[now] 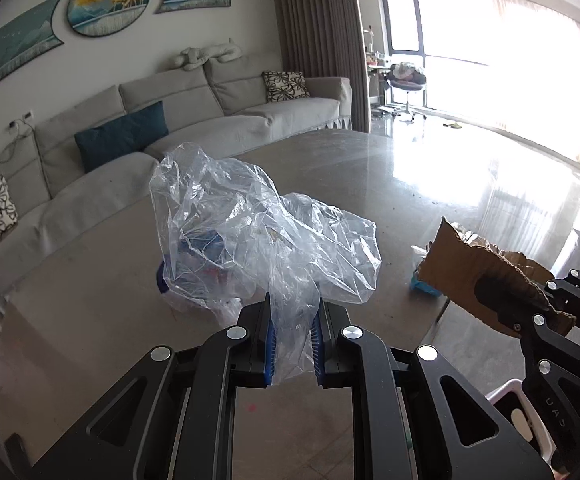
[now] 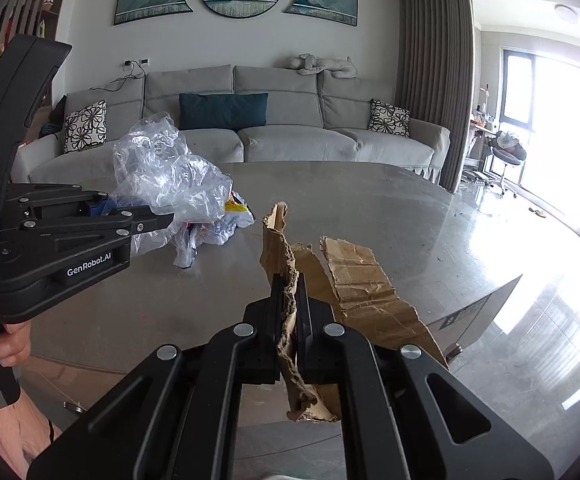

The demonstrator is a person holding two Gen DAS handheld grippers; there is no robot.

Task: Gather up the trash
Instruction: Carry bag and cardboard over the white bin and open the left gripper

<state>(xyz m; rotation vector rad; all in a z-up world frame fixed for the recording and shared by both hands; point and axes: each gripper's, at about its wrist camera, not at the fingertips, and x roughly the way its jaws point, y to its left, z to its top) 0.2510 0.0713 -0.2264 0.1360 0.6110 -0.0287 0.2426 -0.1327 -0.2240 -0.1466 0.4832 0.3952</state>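
Note:
My left gripper [image 1: 293,340] is shut on a crumpled clear plastic bag [image 1: 266,232] and holds it above the grey table [image 1: 369,168]. In the right wrist view the same bag [image 2: 166,176] sticks out of the left gripper [image 2: 162,216] at the left. My right gripper [image 2: 290,320] is shut on a torn piece of brown cardboard [image 2: 353,288], held above the table's near edge. The cardboard [image 1: 477,272] and the right gripper [image 1: 529,300] show at the right of the left wrist view. More plastic wrappers [image 2: 214,228], blue, yellow and white, lie on the table under the clear bag.
A small teal and white scrap [image 1: 423,280] lies on the table behind the cardboard. A white container rim [image 1: 505,392] shows below the right gripper. A grey sofa [image 2: 270,136] stands beyond the table. Glossy floor [image 2: 529,280] and bright windows are to the right.

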